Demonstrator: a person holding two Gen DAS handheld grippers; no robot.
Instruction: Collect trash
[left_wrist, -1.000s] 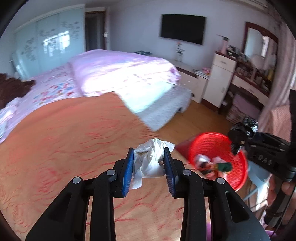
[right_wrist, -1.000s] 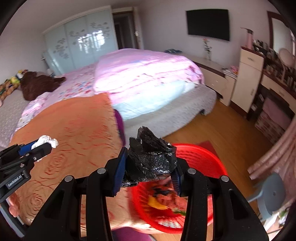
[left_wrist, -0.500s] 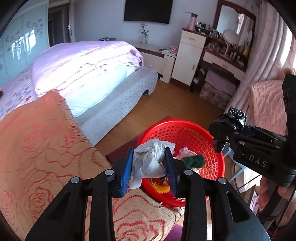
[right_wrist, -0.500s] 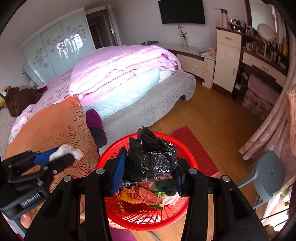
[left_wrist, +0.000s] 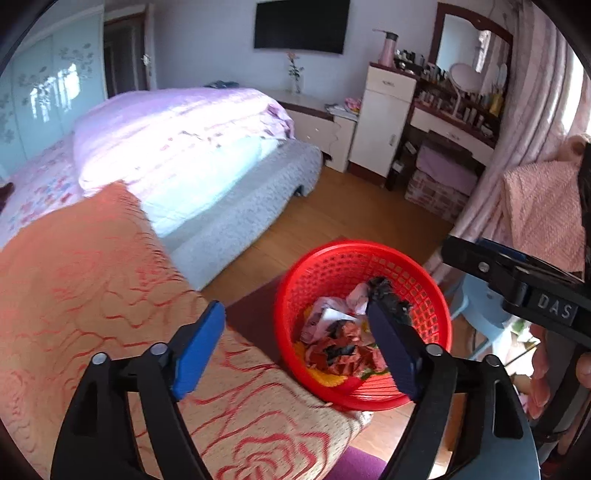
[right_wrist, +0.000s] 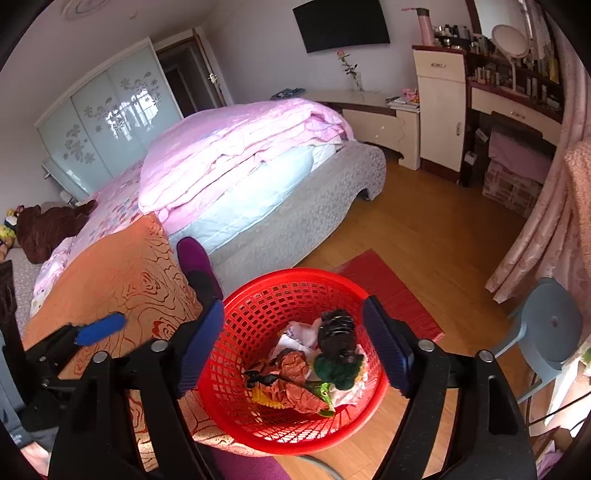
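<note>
A red mesh basket (left_wrist: 417, 273) (right_wrist: 258, 310) stands on the floor beside the orange bedspread. It holds crumpled trash: a black plastic bag (right_wrist: 338, 334) (left_wrist: 388, 295), white paper (left_wrist: 334, 314) (right_wrist: 299, 336), orange and green scraps. My left gripper (left_wrist: 295, 347) is open and empty, over the bed edge and the basket's left side. My right gripper (right_wrist: 295, 350) is open and empty, right above the basket. The right gripper also shows at the right of the left wrist view (left_wrist: 517, 273).
An orange rose-pattern bedspread (left_wrist: 85, 280) lies left of the basket. A bed with a pink duvet (right_wrist: 243, 147) is behind. A red mat (right_wrist: 391, 284), a grey stool (right_wrist: 550, 328), pink curtains (right_wrist: 554, 206) and a dresser (right_wrist: 443, 107) stand around the wooden floor.
Both grippers have opened. The white paper and the black bag have dropped from them into the red basket.
</note>
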